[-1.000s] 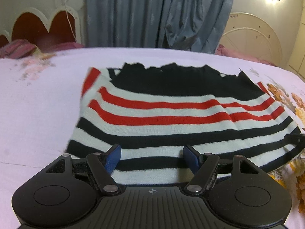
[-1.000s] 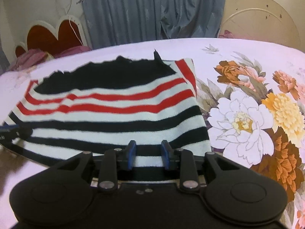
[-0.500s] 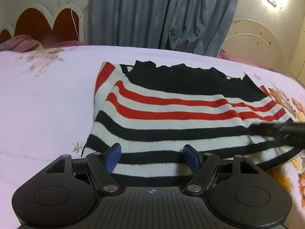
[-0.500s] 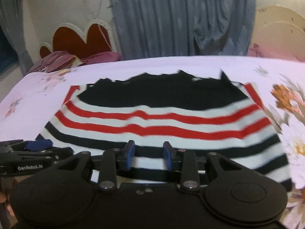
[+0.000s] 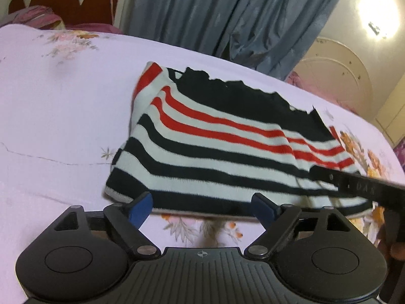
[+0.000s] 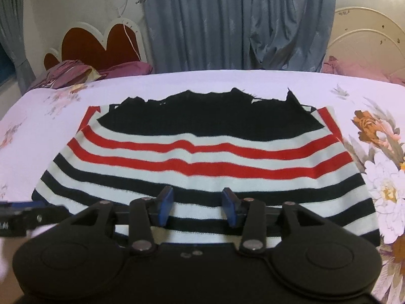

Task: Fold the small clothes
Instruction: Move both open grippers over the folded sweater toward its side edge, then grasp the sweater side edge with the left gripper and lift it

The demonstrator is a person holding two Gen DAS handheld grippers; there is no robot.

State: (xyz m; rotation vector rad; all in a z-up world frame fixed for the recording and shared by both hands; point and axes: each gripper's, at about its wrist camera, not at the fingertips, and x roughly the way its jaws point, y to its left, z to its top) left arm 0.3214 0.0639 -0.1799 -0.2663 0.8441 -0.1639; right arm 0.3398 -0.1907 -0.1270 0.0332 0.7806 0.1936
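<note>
A small knitted garment with black, white and red stripes and a black top part lies flat on the bed; it also shows in the right wrist view. My left gripper is open, just short of the garment's near left hem, holding nothing. My right gripper is open over the near hem, its blue fingers spread above the striped cloth, holding nothing. The right gripper's black body crosses the garment's right side in the left wrist view. The left gripper's tip shows at the left edge in the right wrist view.
The bed sheet is pale lilac with large flower prints on the right. A red and white headboard, pink pillows and grey-blue curtains stand behind the bed.
The right gripper has opened wider and shifted left over the hem. The left gripper has drawn back and tilted, so the hem now lies just beyond its fingers.
</note>
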